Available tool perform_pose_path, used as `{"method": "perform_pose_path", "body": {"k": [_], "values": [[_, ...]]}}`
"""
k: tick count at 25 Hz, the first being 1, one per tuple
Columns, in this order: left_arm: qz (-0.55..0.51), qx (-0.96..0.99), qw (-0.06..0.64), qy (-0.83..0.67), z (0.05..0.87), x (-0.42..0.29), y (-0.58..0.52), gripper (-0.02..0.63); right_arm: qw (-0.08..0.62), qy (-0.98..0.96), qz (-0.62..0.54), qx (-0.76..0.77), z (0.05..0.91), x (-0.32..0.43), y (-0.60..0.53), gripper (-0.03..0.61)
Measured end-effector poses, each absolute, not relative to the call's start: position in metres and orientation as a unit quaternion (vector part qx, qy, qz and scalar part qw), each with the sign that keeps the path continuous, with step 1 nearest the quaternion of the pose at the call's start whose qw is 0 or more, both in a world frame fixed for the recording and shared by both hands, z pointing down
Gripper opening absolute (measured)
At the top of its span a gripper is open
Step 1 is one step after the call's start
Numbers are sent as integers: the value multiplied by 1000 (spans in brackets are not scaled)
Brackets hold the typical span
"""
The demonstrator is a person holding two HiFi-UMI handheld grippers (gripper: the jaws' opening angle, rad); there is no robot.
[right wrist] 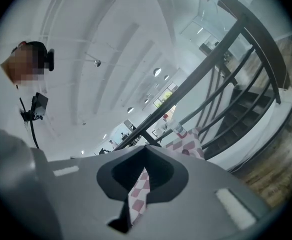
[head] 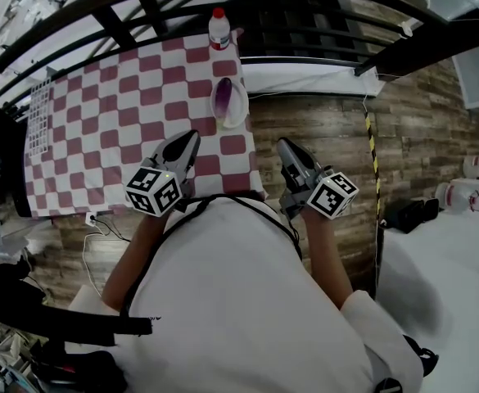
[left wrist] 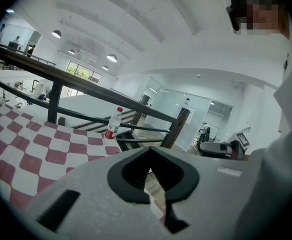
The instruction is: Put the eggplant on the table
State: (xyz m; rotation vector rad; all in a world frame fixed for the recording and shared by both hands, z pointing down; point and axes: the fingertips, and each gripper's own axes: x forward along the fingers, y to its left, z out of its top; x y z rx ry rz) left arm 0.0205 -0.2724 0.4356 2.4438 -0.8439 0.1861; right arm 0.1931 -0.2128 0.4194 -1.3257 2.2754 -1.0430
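A purple eggplant [head: 222, 97] lies on a small white plate [head: 240, 107] near the right edge of the table, which has a red-and-white checked cloth [head: 124, 113]. My left gripper [head: 192, 137] hovers over the table's near right corner, short of the plate, with its jaws shut and nothing between them [left wrist: 149, 150]. Off the table's right edge, over the wooden floor, my right gripper [head: 284, 144] is also shut and empty [right wrist: 146, 148]. Neither gripper view shows the eggplant.
A plastic bottle with a red cap [head: 219, 29] stands at the table's far right corner, behind the plate. A black railing [head: 305, 23] and stairs run beyond the table. A white grid-patterned item [head: 38, 117] lies at the table's left edge.
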Motion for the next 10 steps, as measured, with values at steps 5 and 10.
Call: {"method": "perform_pose_path", "body": {"k": [5,10], "values": [[69,907,272,-314,436,22,-272,0,156,793,-370,-459,420,192,-216,6],[70,907,273,-314,438,21,-275,0,149,795,-369,-458,423,190,-219,6]]}}
